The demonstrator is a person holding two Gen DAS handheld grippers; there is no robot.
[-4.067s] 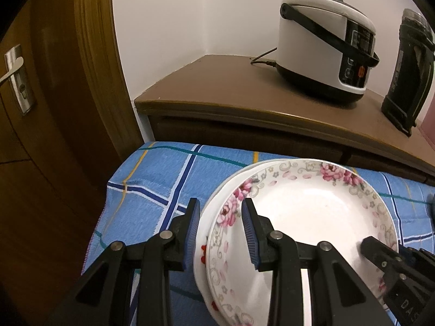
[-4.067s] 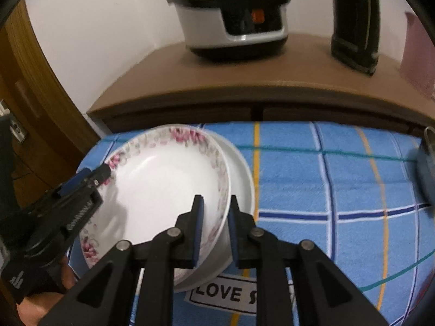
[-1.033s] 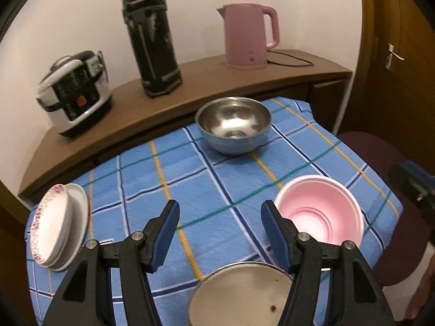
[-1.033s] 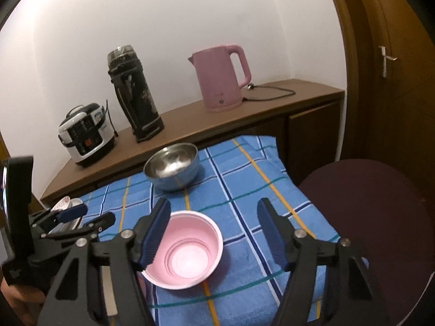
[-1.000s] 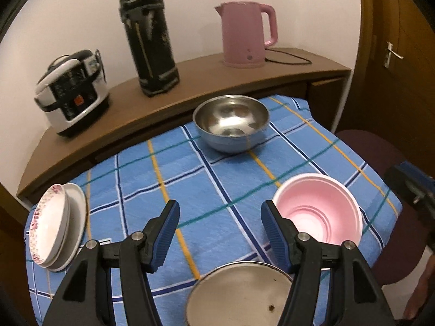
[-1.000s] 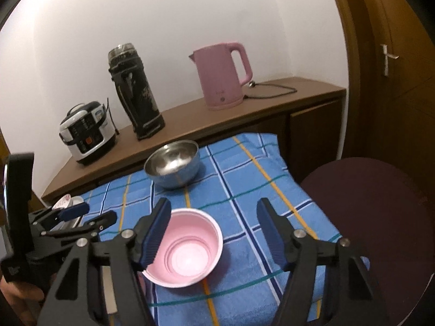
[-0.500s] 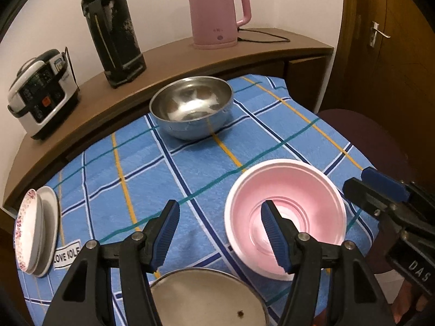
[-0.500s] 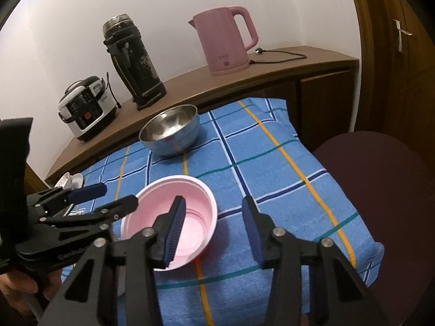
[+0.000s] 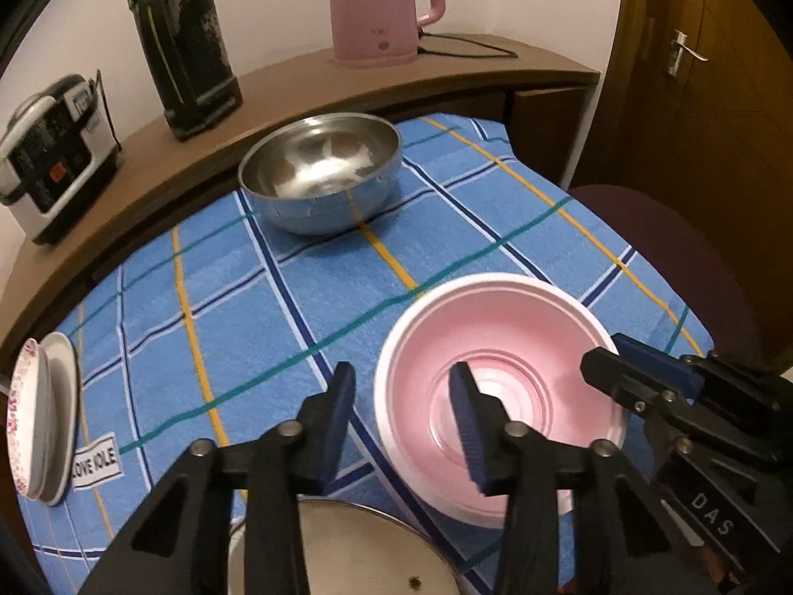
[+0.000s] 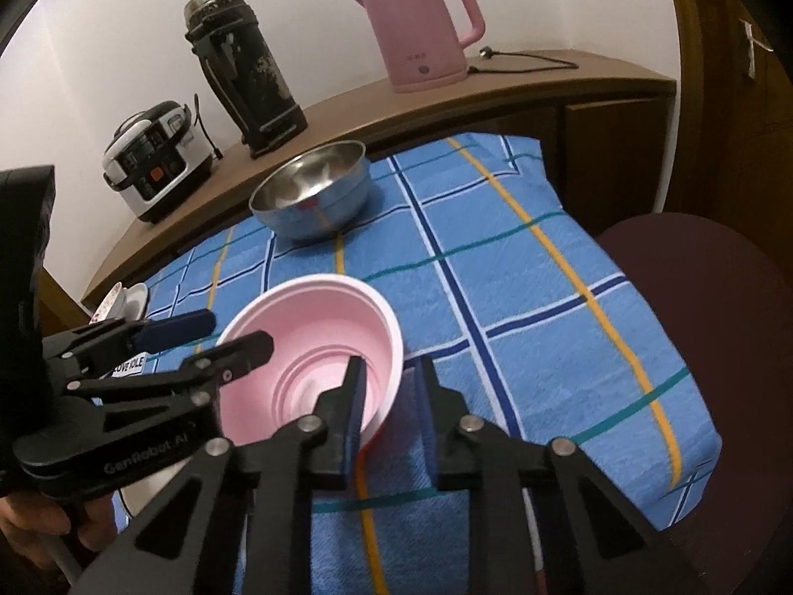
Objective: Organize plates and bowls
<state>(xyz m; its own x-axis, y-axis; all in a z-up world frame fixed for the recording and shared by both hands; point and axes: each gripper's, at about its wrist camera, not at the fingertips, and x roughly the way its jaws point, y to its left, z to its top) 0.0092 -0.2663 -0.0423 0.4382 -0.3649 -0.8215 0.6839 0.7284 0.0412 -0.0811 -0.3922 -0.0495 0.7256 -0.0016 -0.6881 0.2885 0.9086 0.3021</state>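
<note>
A pink foam bowl (image 9: 500,347) stands on the blue checked cloth near the front right. My left gripper (image 9: 402,377) straddles its left rim, one finger outside and one inside. Its jaws are closing, with clear gaps to the rim on both sides. My right gripper (image 10: 389,364) straddles the opposite rim of the pink bowl (image 10: 317,332). Those jaws are closing too: the inner pad lies against the wall and a thin gap remains at the outer pad. A steel bowl (image 9: 322,178) sits at the back. Two stacked plates (image 9: 39,421) rest at the far left.
A steel pan (image 9: 347,550) sits under my left gripper at the front edge. Behind the table, a wooden sideboard (image 9: 297,94) carries a pink kettle (image 9: 381,5), a black flask (image 9: 183,39) and a rice cooker (image 9: 49,148). A dark chair seat (image 10: 694,307) stands right.
Both grippers left the plate stack, swung over to the pink bowl and sank around its rims. The right jaws narrowed steadily; the left jaws narrowed in the last half second.
</note>
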